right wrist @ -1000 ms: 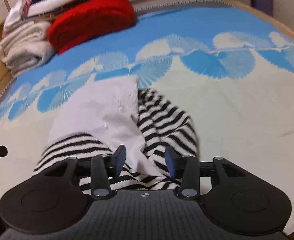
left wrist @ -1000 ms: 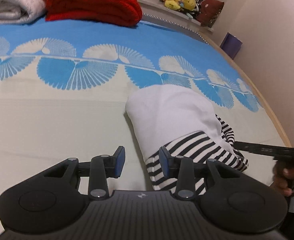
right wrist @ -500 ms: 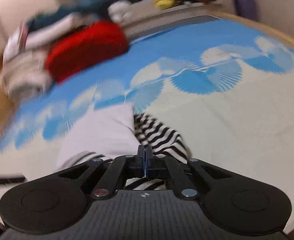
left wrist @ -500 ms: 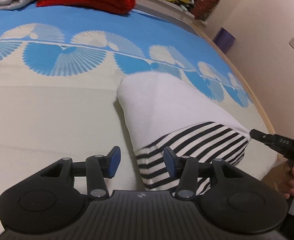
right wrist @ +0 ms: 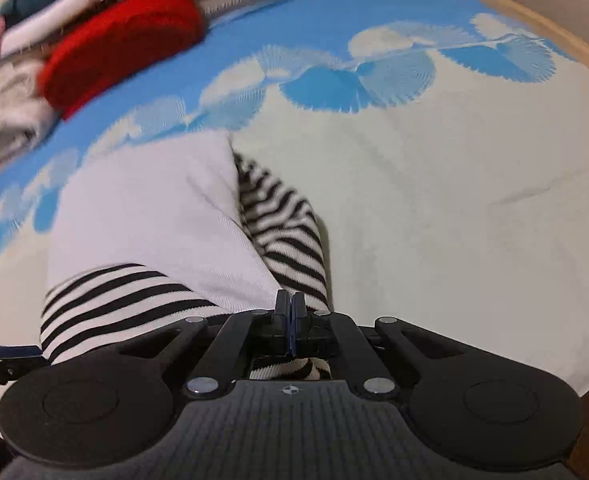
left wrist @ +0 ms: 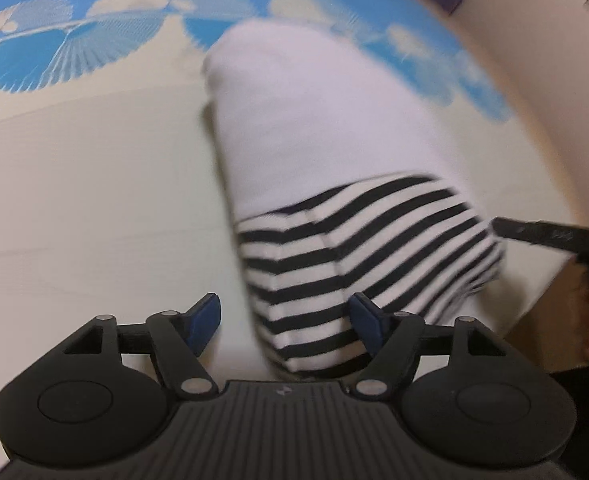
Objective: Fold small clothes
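The garment [right wrist: 154,216] lies on the bedspread [right wrist: 454,208] near its front edge, its striped end toward the cameras. Beyond it, at the far left corner, folded blankets [right wrist: 122,44] sit stacked. The left gripper [left wrist: 284,316] straddles the garment's near left corner; the right gripper [right wrist: 290,320] sits at its near right corner

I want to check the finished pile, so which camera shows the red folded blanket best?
The right wrist view shows it best: the red folded blanket lies nearly whole at the far left of the bed, beside the other folded laundry, though blurred. The left wrist view catches only a red sliver at its top left corner.
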The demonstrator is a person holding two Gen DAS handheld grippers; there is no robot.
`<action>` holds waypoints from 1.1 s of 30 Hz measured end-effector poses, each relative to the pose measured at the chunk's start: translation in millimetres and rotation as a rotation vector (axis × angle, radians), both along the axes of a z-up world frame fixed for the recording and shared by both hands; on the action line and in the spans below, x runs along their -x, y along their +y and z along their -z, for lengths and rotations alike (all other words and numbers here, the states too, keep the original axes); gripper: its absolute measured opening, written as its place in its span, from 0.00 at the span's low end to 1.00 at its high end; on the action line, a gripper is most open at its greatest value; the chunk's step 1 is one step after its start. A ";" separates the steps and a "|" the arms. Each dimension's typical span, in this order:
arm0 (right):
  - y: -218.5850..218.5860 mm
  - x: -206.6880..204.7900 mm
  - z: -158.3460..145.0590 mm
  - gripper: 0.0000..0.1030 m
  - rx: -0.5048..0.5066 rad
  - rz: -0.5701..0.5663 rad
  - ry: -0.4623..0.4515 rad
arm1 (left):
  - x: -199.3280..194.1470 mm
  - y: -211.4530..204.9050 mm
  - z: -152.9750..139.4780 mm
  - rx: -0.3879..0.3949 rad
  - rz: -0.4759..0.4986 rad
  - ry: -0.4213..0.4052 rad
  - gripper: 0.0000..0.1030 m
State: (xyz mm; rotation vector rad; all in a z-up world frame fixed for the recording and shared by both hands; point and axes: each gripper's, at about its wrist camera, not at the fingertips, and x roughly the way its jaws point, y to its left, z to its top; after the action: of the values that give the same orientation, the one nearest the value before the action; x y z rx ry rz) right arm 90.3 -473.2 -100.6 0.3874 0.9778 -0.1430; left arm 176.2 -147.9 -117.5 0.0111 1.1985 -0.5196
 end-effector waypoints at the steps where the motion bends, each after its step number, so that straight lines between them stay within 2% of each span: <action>1: 1.8 -3.8 6.5 0.00 0.007 0.001 0.037 | -0.8 -1.2 4.1 -0.029 0.008 -0.002 0.72; 5: 9.7 -13.3 15.2 0.00 0.033 0.003 0.088 | -4.3 -3.1 6.1 -0.043 0.026 0.004 0.73; 7: 11.8 -12.1 14.0 0.00 0.037 0.002 0.083 | -11.6 3.8 1.1 -0.009 0.007 0.036 0.73; 9: 11.7 -10.2 9.9 0.02 0.038 -0.002 0.073 | -21.6 15.2 -9.9 0.064 -0.035 0.036 0.74; 10: 11.4 -7.1 5.8 0.09 0.036 -0.001 0.054 | -28.5 20.9 -17.0 0.104 -0.055 0.028 0.76; 11: 10.2 -4.5 0.8 0.24 0.034 -0.007 0.023 | -35.7 27.0 -21.4 0.141 -0.078 0.019 0.77; 12: 7.8 -0.7 -4.1 0.32 0.033 -0.019 -0.019 | -43.4 32.2 -23.3 0.170 -0.102 0.016 0.78; 13: 7.5 2.4 -7.7 0.47 0.033 -0.028 -0.048 | -51.6 36.1 -23.7 0.194 -0.129 0.020 0.78; 14: 6.8 5.0 -9.9 0.58 0.025 -0.038 -0.070 | -60.1 38.3 -23.5 0.215 -0.156 0.030 0.78; 16: 4.9 4.1 -6.6 0.68 -0.026 -0.059 -0.055 | -77.8 43.3 -17.6 0.263 -0.210 0.062 0.78; 22: 9.1 -10.8 19.7 0.68 -0.039 -0.075 0.118 | -122.5 40.0 10.0 0.339 -0.299 0.121 0.78; 25: 7.9 -13.9 22.9 0.66 -0.065 -0.065 0.134 | -136.7 36.7 25.4 0.387 -0.333 0.157 0.78; 27: 9.9 -14.5 23.7 0.61 -0.077 -0.074 0.139 | -141.0 31.4 32.3 0.407 -0.340 0.164 0.80; 31: 14.7 -18.5 26.0 0.37 -0.106 -0.103 0.136 | -145.3 19.8 51.0 0.427 -0.341 0.205 0.80; 32: 16.7 -19.4 25.4 0.32 -0.103 -0.108 0.136 | -145.7 17.4 55.4 0.438 -0.336 0.219 0.77; 33: 19.3 -19.8 24.7 0.28 -0.100 -0.118 0.134 | -146.4 15.7 57.2 0.452 -0.326 0.226 0.68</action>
State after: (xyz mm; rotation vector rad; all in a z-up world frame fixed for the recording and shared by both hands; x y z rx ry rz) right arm 110.2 -453.9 -125.2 0.4141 1.1400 -0.0133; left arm 322.6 -132.2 -174.7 -0.6330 1.2479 -0.5010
